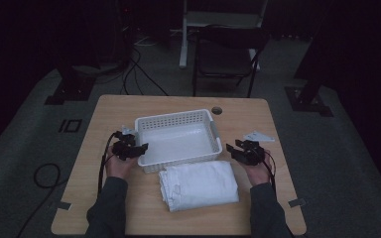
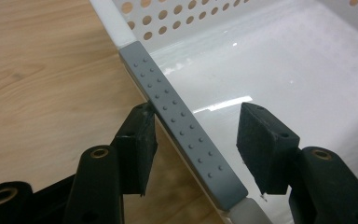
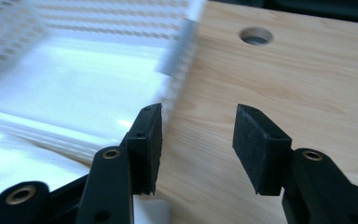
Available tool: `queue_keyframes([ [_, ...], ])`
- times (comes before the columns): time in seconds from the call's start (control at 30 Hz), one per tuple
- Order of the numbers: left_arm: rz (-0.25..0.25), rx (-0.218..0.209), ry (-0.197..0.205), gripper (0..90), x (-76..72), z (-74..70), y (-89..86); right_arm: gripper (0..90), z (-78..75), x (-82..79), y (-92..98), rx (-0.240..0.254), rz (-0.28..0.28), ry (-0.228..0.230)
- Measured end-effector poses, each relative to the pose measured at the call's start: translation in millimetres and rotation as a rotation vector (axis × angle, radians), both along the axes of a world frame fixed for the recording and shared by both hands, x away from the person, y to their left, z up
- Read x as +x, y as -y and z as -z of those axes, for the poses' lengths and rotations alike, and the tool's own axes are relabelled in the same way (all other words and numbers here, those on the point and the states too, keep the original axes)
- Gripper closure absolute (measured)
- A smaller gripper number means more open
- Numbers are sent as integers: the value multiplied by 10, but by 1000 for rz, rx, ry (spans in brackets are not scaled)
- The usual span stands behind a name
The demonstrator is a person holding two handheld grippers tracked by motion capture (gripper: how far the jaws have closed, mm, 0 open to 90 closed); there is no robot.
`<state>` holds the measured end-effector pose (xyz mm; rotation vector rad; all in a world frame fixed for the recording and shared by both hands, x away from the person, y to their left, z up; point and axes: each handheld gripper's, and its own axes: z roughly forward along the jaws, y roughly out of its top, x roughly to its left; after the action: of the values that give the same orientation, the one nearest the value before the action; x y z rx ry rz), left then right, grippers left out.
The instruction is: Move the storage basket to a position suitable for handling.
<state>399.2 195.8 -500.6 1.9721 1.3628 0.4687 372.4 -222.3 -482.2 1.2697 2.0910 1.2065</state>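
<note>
Left gripper [image 2: 193, 140] fingers part-open, straddling basket [image 1: 178, 136] grey handle [image 2: 182, 126]; centre, then squeeze. Right gripper [image 3: 198, 149] fingers part-open, nothing held.

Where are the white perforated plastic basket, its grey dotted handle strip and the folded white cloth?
white perforated plastic basket [image 1: 175, 119], high view, far wall.
grey dotted handle strip [image 2: 182, 133], left gripper view, strip's middle.
folded white cloth [image 1: 201, 184], high view, centre.

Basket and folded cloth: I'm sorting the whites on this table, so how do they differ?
The basket is rigid, perforated plastic, open-topped and empty; the cloth is soft, folded into a flat bundle. The basket sits farther from the person, the cloth nearer. Both are white and rest on the table.
</note>
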Motion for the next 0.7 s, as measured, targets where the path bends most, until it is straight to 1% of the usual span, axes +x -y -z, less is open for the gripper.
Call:
queue_keyframes([
  [0.1, 15, 3, 1, 467, 67, -1, 92, 518, -1, 12, -49, -5, -12, -6],
  [0.17, 25, 3, -1, 475, 112, 3, 152, 533, 24, 36, -70, -10, -9, -21],
  [0.23, 40, 5, 0, 482, 154, 4, 202, 555, 52, 59, -84, -23, -8, -30],
  [0.27, 45, -2, 1, 493, 174, 6, 224, 564, 64, 68, -88, -32, -7, -34],
  [0.33, 52, 4, 0, 509, 215, 6, 262, 579, 83, 90, -83, -40, 5, -37],
  [0.4, 50, 13, 0, 530, 257, 4, 297, 610, 100, 118, -56, -36, 26, -53],
  [0.47, 46, 21, -1, 561, 296, 0, 314, 648, 127, 133, -31, -34, 52, -72],
  [0.53, 43, 20, -3, 571, 339, -1, 317, 650, 129, 129, -27, -29, 52, -72],
  [0.57, 44, 23, -4, 592, 363, -3, 316, 658, 120, 115, -34, -34, 57, -70],
  [0.6, 46, 18, -9, 592, 387, -4, 312, 658, 120, 115, -34, -34, 57, -70],
  [0.63, 45, 12, -10, 605, 412, -4, 308, 657, 113, 104, -44, -44, 59, -64],
  [0.7, 50, -9, -14, 609, 453, 0, 291, 657, 114, 101, -48, -46, 61, -61],
])
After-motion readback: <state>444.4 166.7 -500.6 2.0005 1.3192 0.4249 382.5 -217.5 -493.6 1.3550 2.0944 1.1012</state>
